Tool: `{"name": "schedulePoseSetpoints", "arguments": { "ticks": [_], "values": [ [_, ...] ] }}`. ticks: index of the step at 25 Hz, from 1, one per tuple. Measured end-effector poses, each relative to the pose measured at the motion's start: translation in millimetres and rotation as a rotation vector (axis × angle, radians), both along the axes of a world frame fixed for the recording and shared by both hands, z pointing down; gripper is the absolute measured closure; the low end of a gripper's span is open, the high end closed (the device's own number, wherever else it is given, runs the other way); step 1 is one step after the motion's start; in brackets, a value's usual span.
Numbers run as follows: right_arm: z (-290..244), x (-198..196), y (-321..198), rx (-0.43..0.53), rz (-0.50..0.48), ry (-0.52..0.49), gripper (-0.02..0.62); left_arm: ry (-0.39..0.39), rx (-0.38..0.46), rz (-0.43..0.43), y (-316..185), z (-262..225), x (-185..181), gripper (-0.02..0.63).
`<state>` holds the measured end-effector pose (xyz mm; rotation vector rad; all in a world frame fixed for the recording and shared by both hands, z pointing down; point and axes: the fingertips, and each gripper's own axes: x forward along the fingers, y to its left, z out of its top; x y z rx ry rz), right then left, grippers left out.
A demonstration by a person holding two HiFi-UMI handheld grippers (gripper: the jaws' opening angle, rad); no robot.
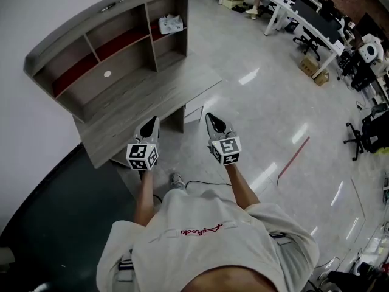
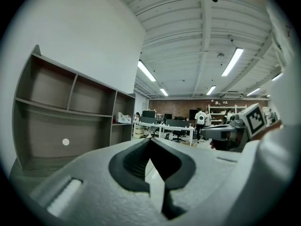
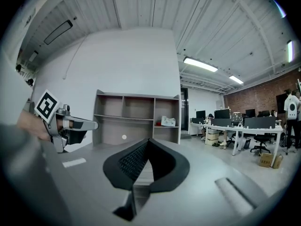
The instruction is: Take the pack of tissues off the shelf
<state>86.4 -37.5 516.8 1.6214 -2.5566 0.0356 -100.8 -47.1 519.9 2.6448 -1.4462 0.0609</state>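
Pack of tissues (image 1: 171, 24), white and soft, up in the top right cubby of the big grey wooden desk with shelves (image 1: 140, 96), far side. Nearer, well apart from the pack, grey left gripper (image 1: 150, 125) and grey right gripper (image 1: 214, 121), side by side. Both pinched tight together, nothing held.

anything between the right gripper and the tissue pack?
Only a strip of floor and bare desk top lie between the right gripper and the tissue pack, which sits in the right compartment of the shelf. Clearest in the head view.
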Motion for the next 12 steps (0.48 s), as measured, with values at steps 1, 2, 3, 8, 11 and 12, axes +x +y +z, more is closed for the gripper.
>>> {"name": "schedulePoseSetpoints", "arguments": {
  "ticks": [1,2,3,8,11,12],
  "values": [
    [-1.6,-3.2,-9.8,0.0,0.005,0.002,0.588,0.002,0.001,0.005,-10.4,-1.4,-3.1,0.606],
    [-2.8,-6.3,-20.2,0.001,0.011,0.004,0.589,0.003,0.003,0.011,-21.2,-2.5,-6.3,0.607],
    [-3.8,-9.6,-31.2,0.003,0.017,0.005,0.588,0.003,0.004,0.017,-32.5,-3.3,-9.7,0.607],
    [-9.0,-29.5,-80.2,0.014,0.043,0.01,0.588,0.008,0.006,0.041,-85.6,-4.3,-30.2,0.607],
    [-14.3,-39.2,-102.3,0.022,0.06,0.011,0.589,0.009,0.009,0.06,-111.9,-8.0,-39.0,0.607],
    [-14.8,-41.7,-109.1,0.023,0.067,0.012,0.588,0.009,0.009,0.067,-120.3,-8.5,-41.4,0.607]
  ]
}}
